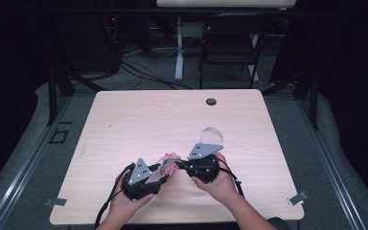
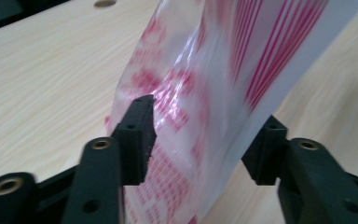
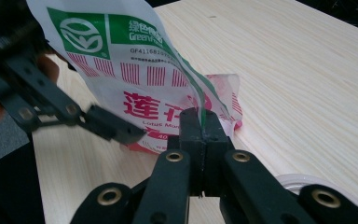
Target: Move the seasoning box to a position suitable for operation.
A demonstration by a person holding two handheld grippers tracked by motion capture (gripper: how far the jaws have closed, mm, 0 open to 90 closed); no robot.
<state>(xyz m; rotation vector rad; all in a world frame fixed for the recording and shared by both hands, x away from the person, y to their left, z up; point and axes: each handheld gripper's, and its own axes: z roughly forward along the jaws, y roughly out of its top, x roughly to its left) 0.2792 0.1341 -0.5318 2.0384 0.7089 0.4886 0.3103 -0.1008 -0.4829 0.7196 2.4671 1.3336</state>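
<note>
A plastic bag [image 1: 167, 165] printed in red and white, with a green logo panel [image 3: 98, 32], stands on the wooden table [image 1: 172, 120] near the front edge. My right gripper [image 3: 203, 122] is shut on the bag's edge, its two jaws pressed together on the film. My left gripper [image 2: 204, 128] stands open with the bag [image 2: 205, 70] between its jaws; one jaw sits close against the film and the other is apart behind the white edge. In the high view both grippers, left [image 1: 159, 175] and right [image 1: 178, 164], meet at the bag, each in a hand.
A clear round container [image 1: 211, 136] sits just beyond the right gripper, its rim [image 3: 303, 179] close to that gripper. A dark round grommet [image 1: 211, 101] is near the table's far edge. A folding chair [image 1: 230, 43] and cables lie beyond the table.
</note>
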